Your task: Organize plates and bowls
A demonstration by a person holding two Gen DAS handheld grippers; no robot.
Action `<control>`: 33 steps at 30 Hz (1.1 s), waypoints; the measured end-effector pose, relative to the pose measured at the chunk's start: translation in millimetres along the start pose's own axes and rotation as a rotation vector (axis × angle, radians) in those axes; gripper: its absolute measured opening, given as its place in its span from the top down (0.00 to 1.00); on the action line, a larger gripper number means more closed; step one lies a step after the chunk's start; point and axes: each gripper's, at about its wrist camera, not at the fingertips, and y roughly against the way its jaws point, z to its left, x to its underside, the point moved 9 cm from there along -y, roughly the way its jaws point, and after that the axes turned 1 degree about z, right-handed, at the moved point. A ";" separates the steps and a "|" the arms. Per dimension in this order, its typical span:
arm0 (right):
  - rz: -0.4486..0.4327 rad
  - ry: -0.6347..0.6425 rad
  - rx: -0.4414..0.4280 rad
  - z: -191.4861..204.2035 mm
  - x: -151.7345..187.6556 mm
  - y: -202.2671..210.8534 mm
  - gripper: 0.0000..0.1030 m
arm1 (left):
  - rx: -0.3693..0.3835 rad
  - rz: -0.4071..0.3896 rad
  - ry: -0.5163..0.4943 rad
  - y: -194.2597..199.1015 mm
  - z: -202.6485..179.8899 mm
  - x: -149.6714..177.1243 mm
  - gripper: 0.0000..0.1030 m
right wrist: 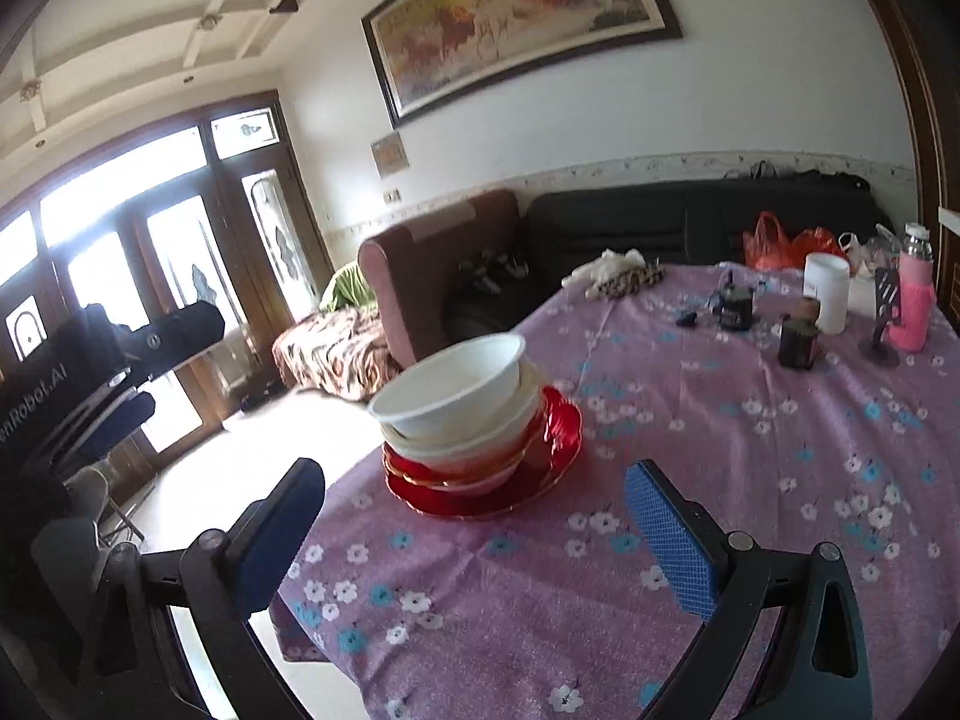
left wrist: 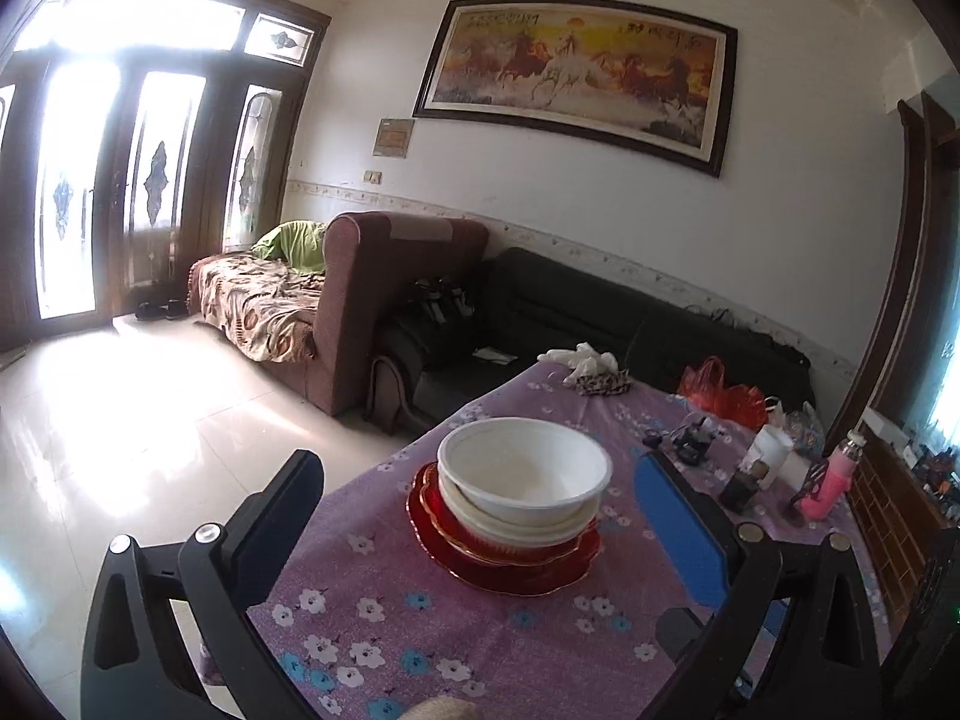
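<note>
Left gripper point(left wrist: 480, 516) and right gripper point(right wrist: 474, 516), both spread and empty, hang short of nested bowls point(left wrist: 523, 477) on red plates point(left wrist: 510, 564), stacked to save table point(left wrist: 420, 630) space.

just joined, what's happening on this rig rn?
Nothing is being held. The dishes are already one pile on the purple floral tablecloth: a white bowl sits tilted on more white bowls, all on red plates. The left gripper and right gripper are both open and empty, short of the pile and aimed at it. A pink bottle and a white cup stand at the far side of the table.
</note>
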 end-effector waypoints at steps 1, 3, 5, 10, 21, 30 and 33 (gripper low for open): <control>0.020 0.001 0.009 -4.1 5.3 -12.0 0.01 | -0.014 0.007 -0.016 -9.2 0.6 3.3 0.00; 0.050 0.002 0.021 -8.7 9.6 -30.5 0.01 | -0.014 0.044 -0.039 -28.3 -0.2 11.6 0.00; 0.072 0.005 0.024 -12.8 10.1 -45.8 0.01 | -0.004 0.090 -0.052 -46.5 -3.2 21.0 0.00; 0.115 0.035 0.040 -12.2 6.7 -77.3 0.01 | -0.021 0.159 -0.096 -83.7 -8.8 34.5 0.00; 0.181 0.069 0.037 -4.4 11.2 -117.0 0.01 | -0.067 0.228 -0.113 -118.1 0.7 42.7 0.00; 0.194 0.059 0.015 -6.8 10.1 -126.3 0.01 | -0.120 0.238 -0.105 -125.3 8.0 40.2 0.00; 0.181 0.045 0.002 -10.4 7.1 -122.4 0.01 | -0.142 0.204 -0.115 -118.8 5.3 33.3 0.00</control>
